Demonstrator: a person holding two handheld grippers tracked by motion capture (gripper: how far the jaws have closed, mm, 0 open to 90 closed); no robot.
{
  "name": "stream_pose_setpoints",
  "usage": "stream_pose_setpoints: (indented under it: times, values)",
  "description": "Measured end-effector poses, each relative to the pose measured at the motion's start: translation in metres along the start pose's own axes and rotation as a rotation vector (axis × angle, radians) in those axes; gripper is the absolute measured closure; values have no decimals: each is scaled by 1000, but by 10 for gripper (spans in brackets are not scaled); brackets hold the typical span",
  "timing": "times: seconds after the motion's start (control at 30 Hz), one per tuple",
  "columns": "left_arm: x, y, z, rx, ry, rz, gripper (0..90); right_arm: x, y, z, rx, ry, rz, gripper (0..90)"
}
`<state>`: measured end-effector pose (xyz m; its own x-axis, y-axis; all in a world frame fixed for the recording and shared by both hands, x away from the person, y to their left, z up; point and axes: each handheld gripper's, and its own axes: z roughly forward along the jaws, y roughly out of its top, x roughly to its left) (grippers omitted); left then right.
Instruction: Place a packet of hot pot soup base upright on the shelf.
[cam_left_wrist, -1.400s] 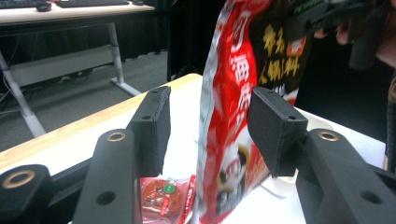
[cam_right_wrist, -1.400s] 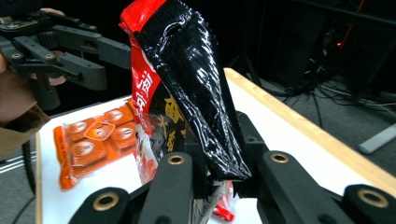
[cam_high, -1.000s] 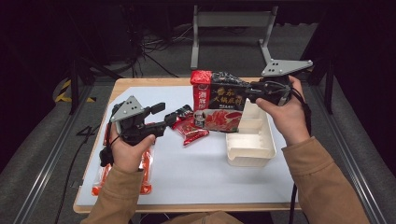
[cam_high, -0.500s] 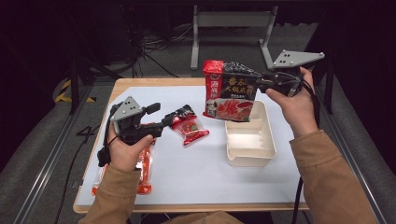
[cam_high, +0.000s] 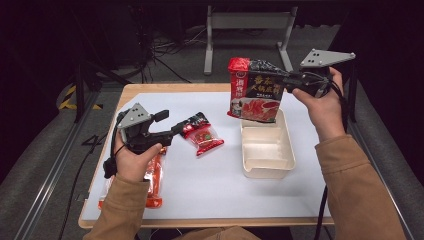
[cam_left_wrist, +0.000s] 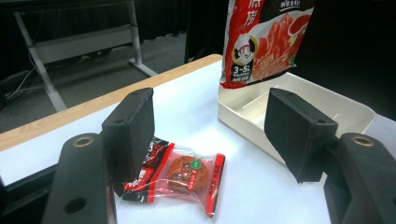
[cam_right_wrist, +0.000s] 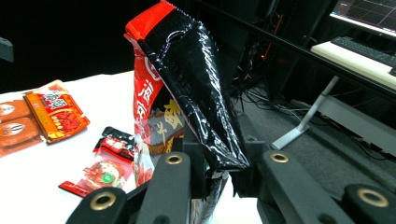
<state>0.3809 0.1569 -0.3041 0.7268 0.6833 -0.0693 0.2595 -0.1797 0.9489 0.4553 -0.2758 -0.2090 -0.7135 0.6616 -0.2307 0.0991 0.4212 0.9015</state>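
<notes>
A white-topped table (cam_high: 210, 185) with a wooden edge stands in a dark room, a metal stand and loose cables on the grey floor behind it. The right gripper (cam_high: 286, 86), held in the person's raised right hand (cam_high: 325, 102), is clamped on the edge of a large red-and-black pouch (cam_high: 254, 91), which hangs upright in the air above the far end of a cream tray (cam_high: 267, 150); in the right gripper view the glossy black film of the pouch (cam_right_wrist: 187, 88) is pinched between the jaws. The left gripper (cam_high: 177, 128), in the left hand (cam_high: 131, 159), has its jaws spread wide and holds nothing. They straddle a small red snack packet (cam_left_wrist: 180, 175) lying flat on the table, one black pad just beside the packet's dark end; whether it touches cannot be told. An orange packet (cam_high: 152, 175) lies near the table's left edge, partly covered by the left hand and sleeve. The pouch's lower edge hides part of the tray's far rim, and the left gripper view cuts off the pouch's top
</notes>
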Motion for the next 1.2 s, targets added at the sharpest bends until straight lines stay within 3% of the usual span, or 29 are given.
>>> stream_pose_setpoints:
  times: [0.53, 1.2]
  values:
    - [5, -4, 2, 11, -7, -9, 333, -18, -19, 8, 17, -40, -35, 780]
    - [7, -5, 2, 14, -2, -12, 325, -26, -51, 24, 41, -32, -25, 776]
